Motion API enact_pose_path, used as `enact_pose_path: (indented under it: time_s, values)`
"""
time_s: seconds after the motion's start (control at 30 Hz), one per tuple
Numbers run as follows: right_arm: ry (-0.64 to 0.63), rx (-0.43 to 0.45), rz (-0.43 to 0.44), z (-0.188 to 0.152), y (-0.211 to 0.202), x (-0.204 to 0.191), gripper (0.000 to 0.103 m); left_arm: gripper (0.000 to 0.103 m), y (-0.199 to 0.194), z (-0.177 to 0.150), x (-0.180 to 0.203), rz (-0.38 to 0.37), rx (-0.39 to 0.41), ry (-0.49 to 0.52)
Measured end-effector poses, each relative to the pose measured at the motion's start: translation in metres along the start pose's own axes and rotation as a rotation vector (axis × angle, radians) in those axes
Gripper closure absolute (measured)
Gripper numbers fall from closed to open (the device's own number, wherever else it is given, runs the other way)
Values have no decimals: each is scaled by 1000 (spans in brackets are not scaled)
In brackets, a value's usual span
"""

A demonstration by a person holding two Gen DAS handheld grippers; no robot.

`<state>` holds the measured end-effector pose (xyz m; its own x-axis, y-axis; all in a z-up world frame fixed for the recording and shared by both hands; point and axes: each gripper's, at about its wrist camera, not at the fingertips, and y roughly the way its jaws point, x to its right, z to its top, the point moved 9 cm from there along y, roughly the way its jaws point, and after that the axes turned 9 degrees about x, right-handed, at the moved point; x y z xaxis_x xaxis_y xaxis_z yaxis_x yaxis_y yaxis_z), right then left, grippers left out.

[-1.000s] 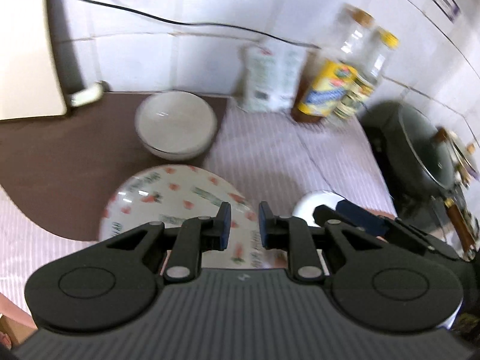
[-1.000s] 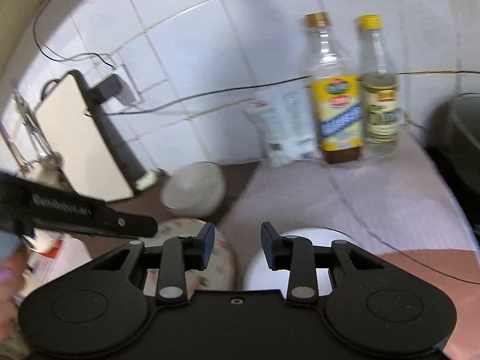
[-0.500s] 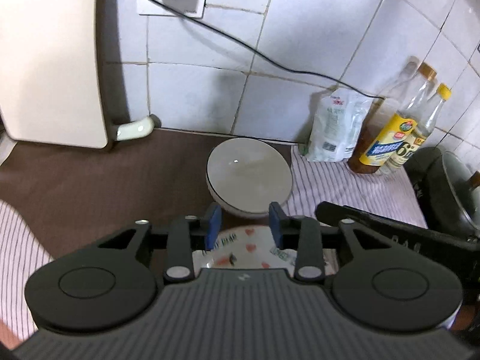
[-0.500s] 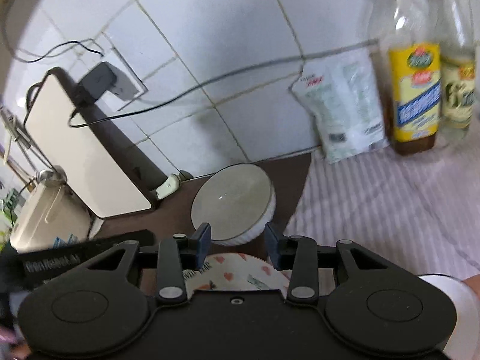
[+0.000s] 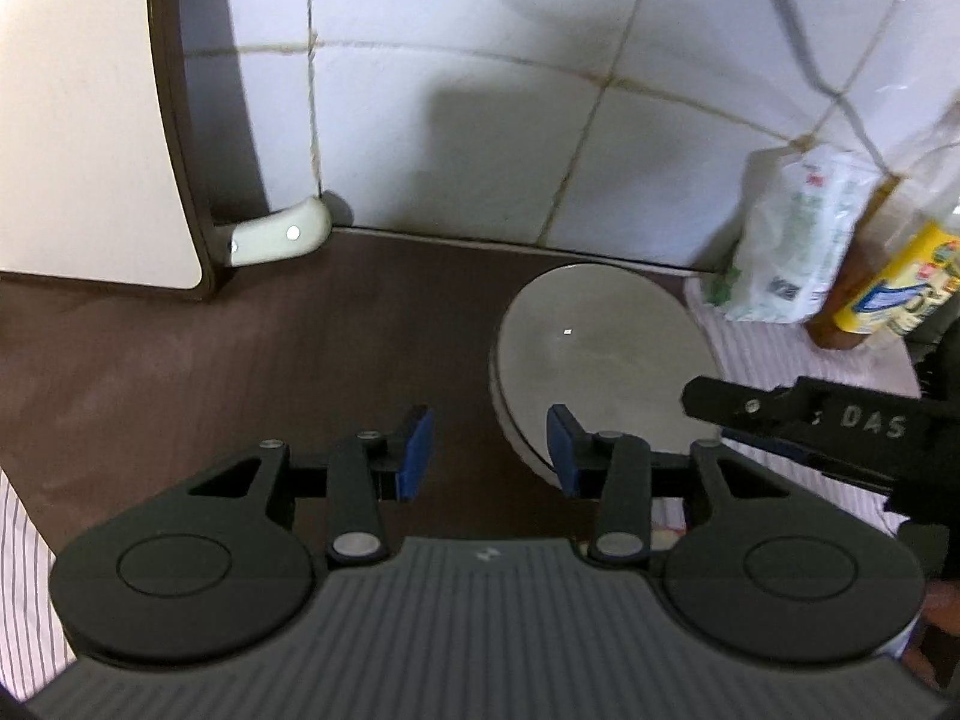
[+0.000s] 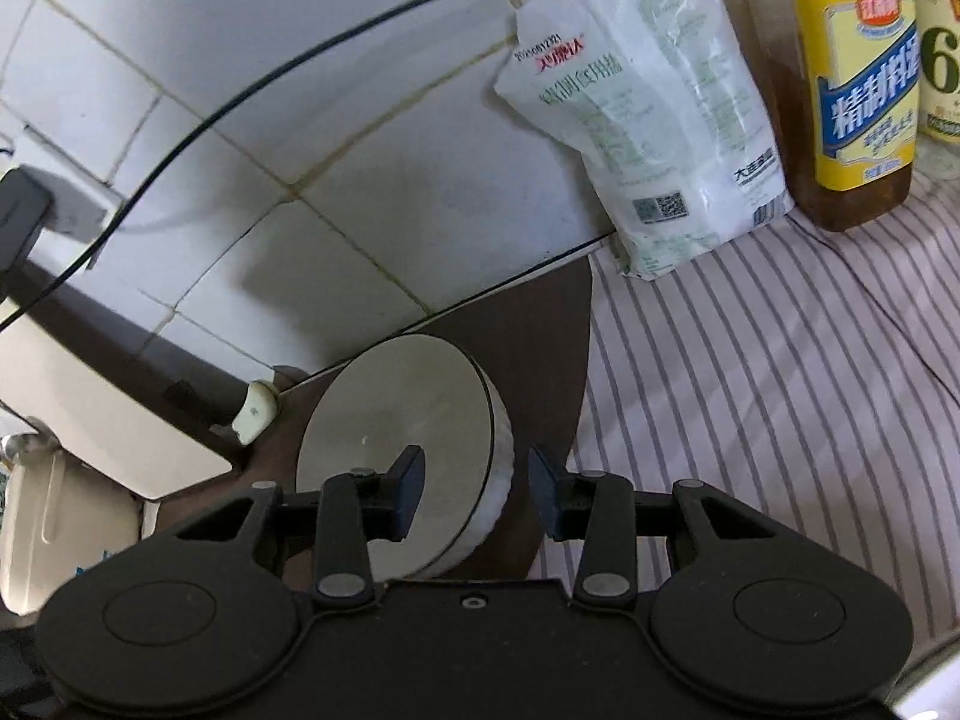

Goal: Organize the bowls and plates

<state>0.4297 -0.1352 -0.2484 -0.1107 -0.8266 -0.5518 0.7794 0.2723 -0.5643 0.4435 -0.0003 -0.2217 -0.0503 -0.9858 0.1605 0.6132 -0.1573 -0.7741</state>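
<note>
A plain white bowl (image 5: 600, 342) sits on the dark brown countertop near the tiled wall. My left gripper (image 5: 489, 456) is open and empty; its right finger stands in front of the bowl's near left rim. In the right wrist view the same bowl (image 6: 408, 420) lies just ahead of my right gripper (image 6: 477, 489), which is open, its jaws on either side of the bowl's near right rim. The right gripper also shows in the left wrist view (image 5: 810, 420), to the right of the bowl.
A white packet (image 6: 648, 114) and sauce bottles (image 6: 852, 72) stand against the wall on a striped cloth (image 6: 750, 390). A cream appliance (image 5: 78, 120) stands at the left. A black cable (image 6: 240, 102) runs along the tiles.
Both grippers have moved forward and down toward the white bowl. The patterned plate and the second white dish have dropped out of view. Both jaws have opened wider.
</note>
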Motion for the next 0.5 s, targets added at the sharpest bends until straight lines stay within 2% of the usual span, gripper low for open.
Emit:
enact_pose_path:
  time_s: [0.13, 0.3, 0.33, 0.5]
  values:
    - [-11, -8, -13, 3, 10, -1, 63, 66, 13, -3, 0, -17, -43, -24]
    - [-47, -20, -47, 1, 21, -1, 82, 85, 22, -6, 4, -57, -68, -58]
    - [-55, -19, -58, 0, 23, 0, 89, 88, 22, -7, 5, -65, -70, -66]
    - [-76, -18, -38, 1, 20, 1, 88, 89, 17, -6, 14, -28, -69, -33]
